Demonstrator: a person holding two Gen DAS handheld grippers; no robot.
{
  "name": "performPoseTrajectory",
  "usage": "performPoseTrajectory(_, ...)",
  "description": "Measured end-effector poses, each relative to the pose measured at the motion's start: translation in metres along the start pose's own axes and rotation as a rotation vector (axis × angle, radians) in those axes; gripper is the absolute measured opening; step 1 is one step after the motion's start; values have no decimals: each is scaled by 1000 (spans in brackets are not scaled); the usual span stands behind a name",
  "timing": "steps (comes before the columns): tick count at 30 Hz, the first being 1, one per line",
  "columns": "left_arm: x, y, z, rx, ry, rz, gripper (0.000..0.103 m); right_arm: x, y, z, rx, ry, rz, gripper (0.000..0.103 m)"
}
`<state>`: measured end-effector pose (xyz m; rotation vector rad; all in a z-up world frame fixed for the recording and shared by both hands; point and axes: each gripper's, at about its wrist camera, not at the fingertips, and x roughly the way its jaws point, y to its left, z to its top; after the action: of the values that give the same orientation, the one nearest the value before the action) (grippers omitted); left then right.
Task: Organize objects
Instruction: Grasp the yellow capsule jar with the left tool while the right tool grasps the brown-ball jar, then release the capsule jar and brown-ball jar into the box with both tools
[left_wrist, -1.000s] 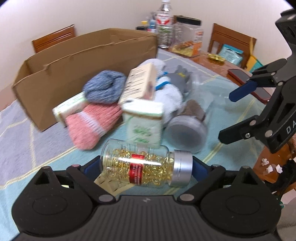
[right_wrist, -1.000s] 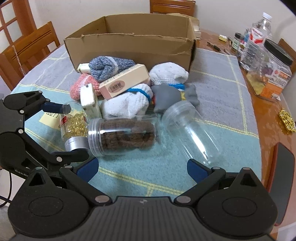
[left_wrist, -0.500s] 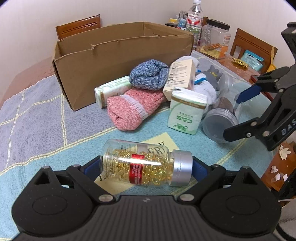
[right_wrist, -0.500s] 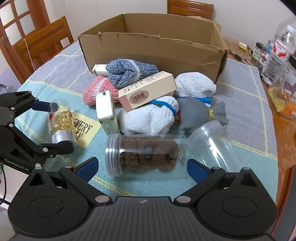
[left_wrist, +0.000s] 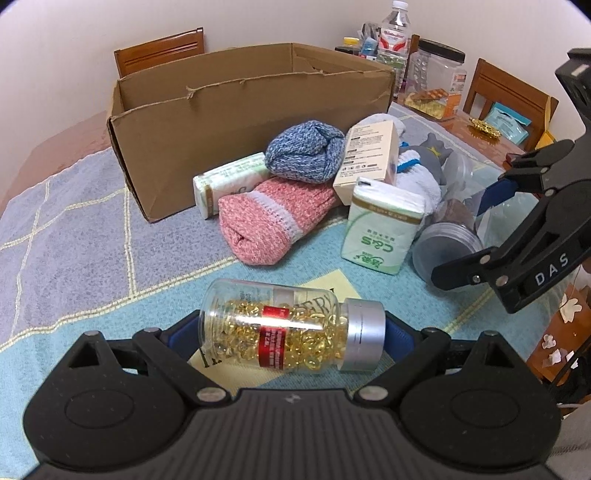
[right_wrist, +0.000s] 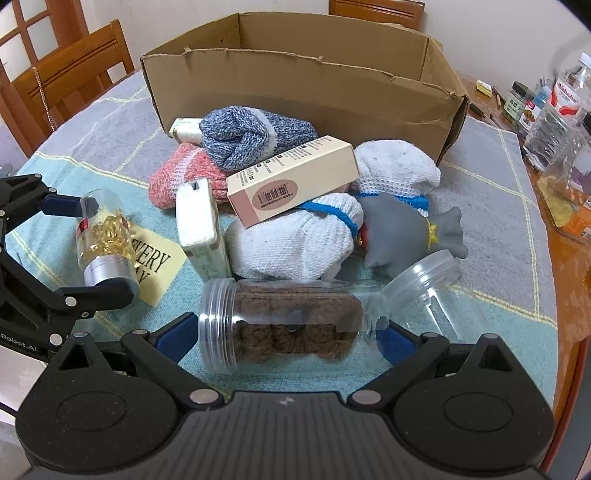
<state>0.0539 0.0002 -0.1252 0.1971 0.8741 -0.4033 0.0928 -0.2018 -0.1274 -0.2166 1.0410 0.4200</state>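
My left gripper (left_wrist: 291, 334) is shut on a clear bottle of golden capsules (left_wrist: 288, 334) with a silver cap, held sideways above the cloth; the bottle also shows in the right wrist view (right_wrist: 103, 240). My right gripper (right_wrist: 286, 332) is open, its fingers on either side of a clear jar of brown pieces (right_wrist: 284, 323) lying on its side. An open cardboard box (right_wrist: 295, 85) stands behind a pile: blue sock (right_wrist: 243, 136), pink sock (left_wrist: 269, 221), white socks (right_wrist: 295, 236), beige carton (right_wrist: 291, 181), tissue packs (left_wrist: 382, 230), grey toy (right_wrist: 402, 229).
An empty clear jar (right_wrist: 424, 291) lies right of the brown jar. A yellow note (right_wrist: 159, 262) lies on the blue checked cloth (left_wrist: 74, 221). Bottles and a black-lidded jar (left_wrist: 436, 83) stand at the table's far right. Wooden chairs (right_wrist: 70, 74) surround the table.
The left gripper has carried the capsule bottle back and left, away from the pile. The right gripper has moved forward until its fingers flank the brown jar.
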Motion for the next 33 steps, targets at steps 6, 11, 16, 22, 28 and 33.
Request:
performPoseTrajectory(6,3,2,2,-14,6,-4,94,3,-1,1,10,22,-8,94)
performPoseTrajectory(11,4,3,8,0,40,21,94,2,1,3,5,47,-32,94)
performPoseTrajectory(16,-3,7,18,-17,69,23,94,-7,2,7,-10,63,-50,94)
performPoseTrajectory(22,-24,11,40,-39,81,23,94,-27,-3,14,-3,67,-47,94)
performPoseTrajectory(28,-45,16,69,-85,68,35,94,-51,-14,32,19,36,-16,94)
performPoseTrajectory(33,-55,16,94,-96,44,67,94,-64,-24,52,18,-4,18,94)
